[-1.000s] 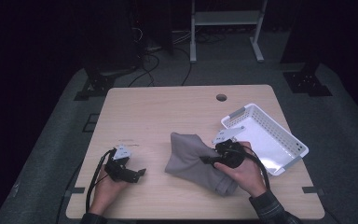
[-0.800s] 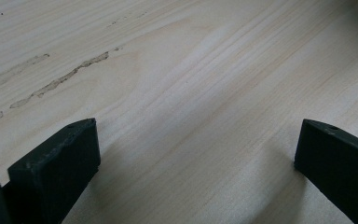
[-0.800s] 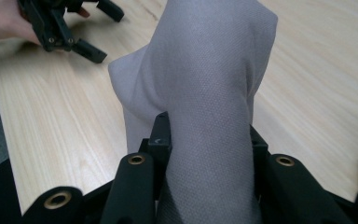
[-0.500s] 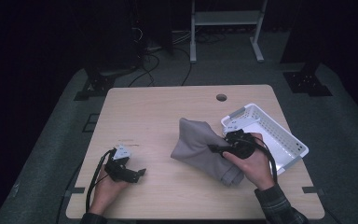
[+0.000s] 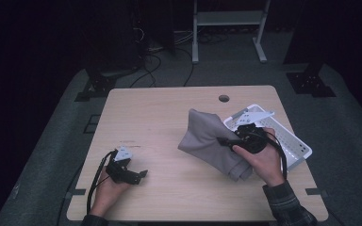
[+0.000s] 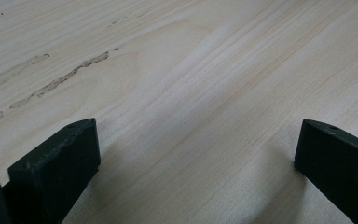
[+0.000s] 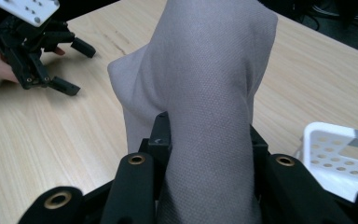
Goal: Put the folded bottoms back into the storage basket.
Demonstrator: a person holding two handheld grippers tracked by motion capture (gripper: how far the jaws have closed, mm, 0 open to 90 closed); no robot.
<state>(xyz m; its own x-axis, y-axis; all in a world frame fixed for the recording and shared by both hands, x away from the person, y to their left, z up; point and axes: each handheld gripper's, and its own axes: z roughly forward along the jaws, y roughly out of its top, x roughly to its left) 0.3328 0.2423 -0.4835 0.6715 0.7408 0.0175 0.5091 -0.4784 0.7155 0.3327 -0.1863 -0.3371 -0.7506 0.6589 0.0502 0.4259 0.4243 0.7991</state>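
Since the earlier frames, the grey folded woven cloth (image 5: 214, 143) has risen off the pale wooden surface (image 5: 169, 117) and shifted toward the white perforated plastic basket (image 5: 292, 141), carried by the right claw (image 5: 225, 141). That claw is clamped on the cloth: in the right gripper view its black jaws press a thick bunch of the fabric (image 7: 205, 107) from both sides, and the cloth stands up in front of the camera and hides much of the surface beyond it. In the high view the cloth hangs over the right half of the surface, its right edge just beside the basket's near rim. The basket sits at the right edge, near a round cable hole (image 5: 224, 98). Well apart, at the front left, the left claw (image 5: 140, 175) rests low on the bare wood with its jaws wide and nothing between them.
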